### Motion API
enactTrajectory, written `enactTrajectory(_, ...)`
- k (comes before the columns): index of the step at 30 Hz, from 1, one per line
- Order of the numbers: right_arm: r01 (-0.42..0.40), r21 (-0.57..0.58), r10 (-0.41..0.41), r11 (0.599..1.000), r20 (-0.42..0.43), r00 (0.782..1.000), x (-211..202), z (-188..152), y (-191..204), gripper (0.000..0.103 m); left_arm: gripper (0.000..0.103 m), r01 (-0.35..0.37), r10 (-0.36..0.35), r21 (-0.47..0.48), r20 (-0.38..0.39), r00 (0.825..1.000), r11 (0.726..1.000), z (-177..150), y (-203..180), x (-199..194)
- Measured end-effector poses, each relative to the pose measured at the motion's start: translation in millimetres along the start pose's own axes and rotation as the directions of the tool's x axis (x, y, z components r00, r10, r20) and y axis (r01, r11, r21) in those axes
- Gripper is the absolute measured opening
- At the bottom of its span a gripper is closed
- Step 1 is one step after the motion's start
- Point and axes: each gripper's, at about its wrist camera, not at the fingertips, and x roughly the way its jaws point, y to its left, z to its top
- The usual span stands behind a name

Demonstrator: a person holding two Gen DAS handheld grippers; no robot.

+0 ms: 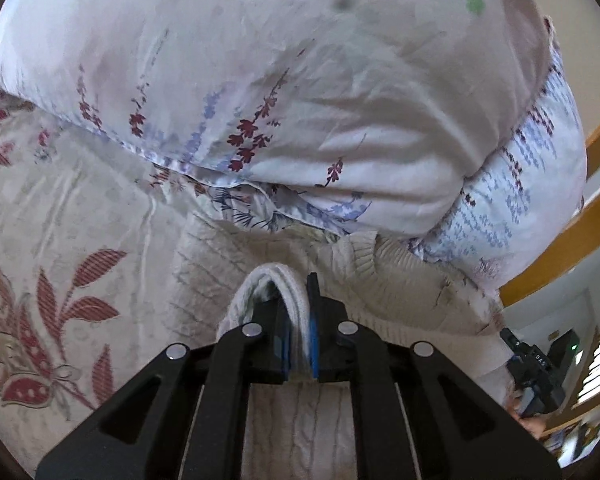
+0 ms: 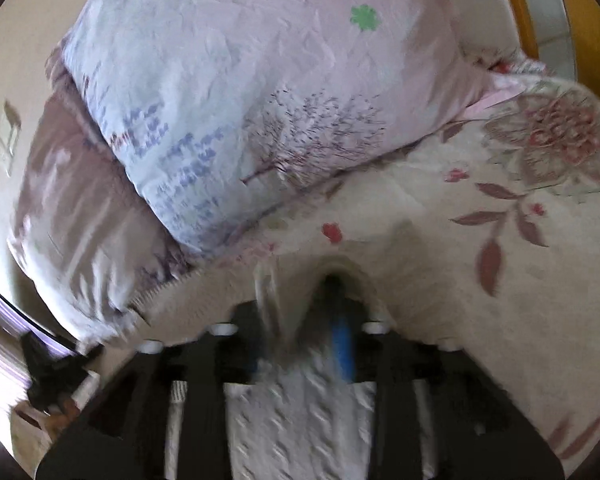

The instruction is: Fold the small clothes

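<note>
Both grippers [image 1: 298, 320] [image 2: 300, 312] pinch bunched cream cable-knit sweater [image 1: 296, 420].

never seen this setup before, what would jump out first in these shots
The big rumpled duvet with purple and red sprigs fills the top of both views, lying on a flowered bedsheet. Below it, the left gripper is shut on a bunched fold of a cream cable-knit sweater; the right gripper, blurred, pinches the same knit.
</note>
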Motion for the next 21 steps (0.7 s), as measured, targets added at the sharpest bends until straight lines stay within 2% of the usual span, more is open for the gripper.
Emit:
enactTrajectory(1,-0.01,0.008,0.01,1.0,0.005,1.0,1,3,2,0.05,0.014,0.01,-0.01,-0.017,-0.001,1.0,1.0,1,-1,1)
enactTrajectory(5,-0.018,-0.025,0.019,1.0,0.046,0.999,-7,7,13,0.051,0.033,0.014,-0.013,-0.024,0.044,0.999,1.0,4,-1,-13)
enactTrajectory(7,-0.011,-0.045,0.013,0.999,0.051,0.999,-17,5,14,0.052,0.036,0.018,-0.017,-0.011,0.059,0.998,1.0,3,0,-25)
enactTrajectory(12,0.058,-0.088,-0.054,0.994,0.053,0.997,-50,-11,1,0.051,0.036,-0.005,0.0,0.073,0.066,0.998,0.997,-11,1,-57)
enactTrajectory(16,0.086,-0.112,-0.085,0.99,0.016,0.996,-66,-29,-14,0.045,0.036,-0.033,0.027,0.148,0.043,0.999,0.988,-31,2,-70)
enactTrajectory(21,0.103,-0.136,-0.108,0.985,-0.026,0.994,-70,-47,-22,0.042,0.036,-0.054,0.055,0.172,-0.001,0.998,0.984,-50,10,-71)
